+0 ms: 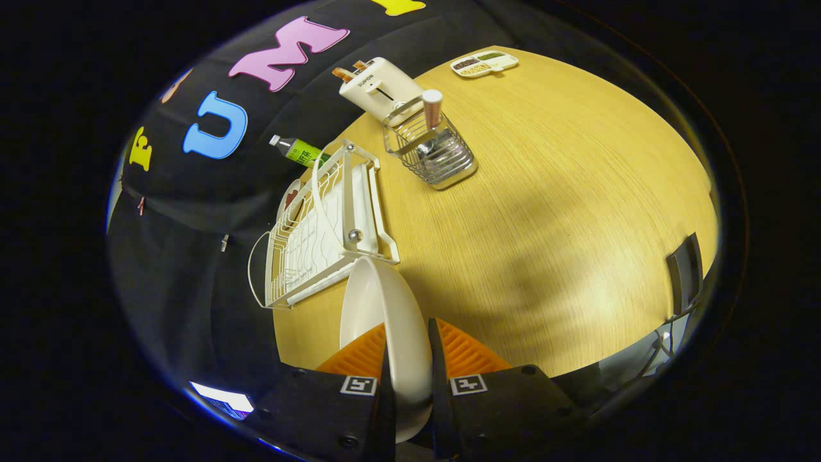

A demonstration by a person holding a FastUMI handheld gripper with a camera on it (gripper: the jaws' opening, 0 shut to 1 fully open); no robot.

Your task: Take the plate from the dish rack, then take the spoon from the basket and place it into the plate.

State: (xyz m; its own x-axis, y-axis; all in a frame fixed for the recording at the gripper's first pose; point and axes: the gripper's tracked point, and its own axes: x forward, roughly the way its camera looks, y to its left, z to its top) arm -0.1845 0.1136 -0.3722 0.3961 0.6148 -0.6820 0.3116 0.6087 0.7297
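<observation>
So the gripper is clamped on the white plate's rim, holding it on edge just beside the dish rack; the spoon sits in the basket beyond.

The near rim of the plate drops out of sight between the fingers of the gripper, and where the inner pads meet it is hidden by the plate itself. In the basket, the spoon shows just its handle end; the bowl is lost behind the wires and a blurred glint of metal. The far corner of the dish rack covers part of a small reddish object, perhaps a dish, too obscured to name. The green bottle has its base hidden behind the rack. The print on the small tray beyond the basket is too tiny to make out.
</observation>
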